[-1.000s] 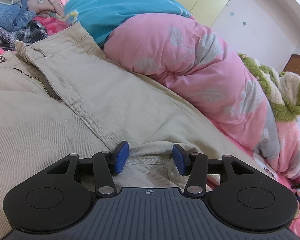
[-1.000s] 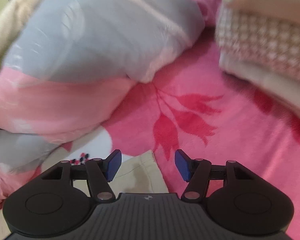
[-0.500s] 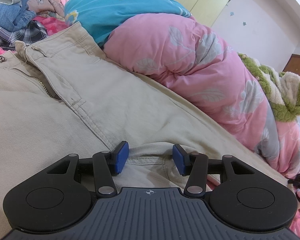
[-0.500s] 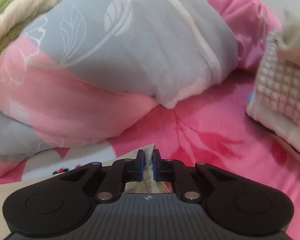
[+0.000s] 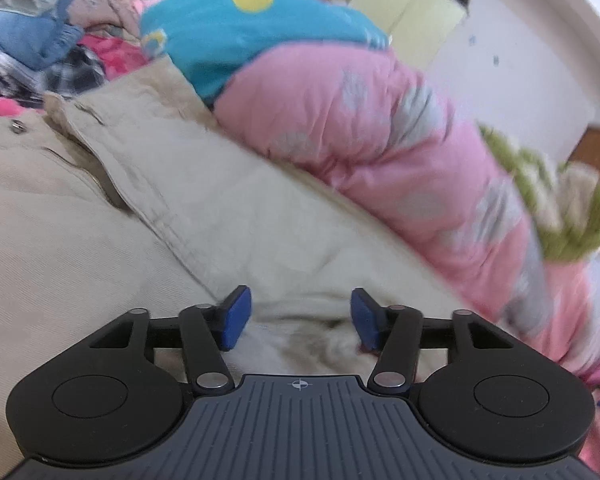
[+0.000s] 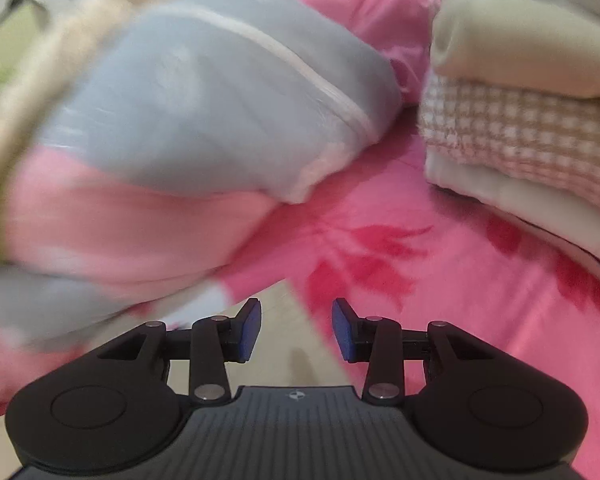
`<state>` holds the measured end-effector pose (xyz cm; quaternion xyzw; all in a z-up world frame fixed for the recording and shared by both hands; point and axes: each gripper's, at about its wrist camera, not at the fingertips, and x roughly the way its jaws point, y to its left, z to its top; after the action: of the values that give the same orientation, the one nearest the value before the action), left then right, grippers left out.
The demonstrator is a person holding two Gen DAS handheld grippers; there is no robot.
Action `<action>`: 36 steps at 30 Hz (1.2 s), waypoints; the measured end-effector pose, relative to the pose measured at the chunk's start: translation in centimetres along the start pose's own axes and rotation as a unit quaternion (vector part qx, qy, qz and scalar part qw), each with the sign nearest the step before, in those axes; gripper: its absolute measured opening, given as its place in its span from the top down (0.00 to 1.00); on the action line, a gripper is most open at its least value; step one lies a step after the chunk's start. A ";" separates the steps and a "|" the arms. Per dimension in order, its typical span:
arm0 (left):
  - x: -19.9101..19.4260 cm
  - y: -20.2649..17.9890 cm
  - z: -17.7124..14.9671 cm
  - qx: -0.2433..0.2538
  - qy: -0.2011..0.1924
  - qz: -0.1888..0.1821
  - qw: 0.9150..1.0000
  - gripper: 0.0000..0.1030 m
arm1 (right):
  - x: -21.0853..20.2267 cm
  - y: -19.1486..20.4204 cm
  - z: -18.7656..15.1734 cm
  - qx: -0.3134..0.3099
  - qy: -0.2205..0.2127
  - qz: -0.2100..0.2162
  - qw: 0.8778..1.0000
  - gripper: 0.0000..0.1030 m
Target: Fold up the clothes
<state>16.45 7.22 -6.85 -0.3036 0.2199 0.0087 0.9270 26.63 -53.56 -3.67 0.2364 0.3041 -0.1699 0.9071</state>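
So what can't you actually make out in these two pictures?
- Left view: the trousers' near part, hidden under the left gripper, whose jaws are opening.
- Left view: clothes pile, cut by the frame edge.
- Right view: quilt pattern, motion-blurred.
- Right view: folded stack, cut off at right.

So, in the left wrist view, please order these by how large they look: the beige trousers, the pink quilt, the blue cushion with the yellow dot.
1. beige trousers, though they lie nearest the camera, which enlarges them
2. pink quilt
3. blue cushion, farthest away and partly hidden, so its real size is unsure
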 end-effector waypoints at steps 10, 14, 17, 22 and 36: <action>-7.8 -1.9 -0.3 0.063 0.049 -0.011 0.997 0.17 | -14.1 12.0 -10.7 -0.151 0.057 0.220 0.962 0.48; -7.7 -3.4 -2.6 0.118 0.087 -0.009 0.989 0.14 | -16.4 15.8 -18.5 -0.181 0.108 0.284 0.935 0.43; -8.0 -4.1 -4.0 0.153 0.093 -0.010 0.984 0.13 | -18.1 17.2 -23.7 -0.210 0.129 0.296 0.923 0.43; -6.7 -5.2 -5.9 0.203 0.102 -0.009 0.974 0.09 | -20.1 16.3 -27.9 -0.210 0.120 0.291 0.926 0.43; 1.4 -6.8 -7.5 0.282 0.113 -0.003 0.953 0.00 | -18.7 13.1 -29.0 -0.187 0.115 0.238 0.946 0.43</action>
<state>15.68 -2.73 -9.00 -0.0296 0.3152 -0.0911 0.9442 4.73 -24.22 -8.02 0.1460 0.3675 0.1397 0.9078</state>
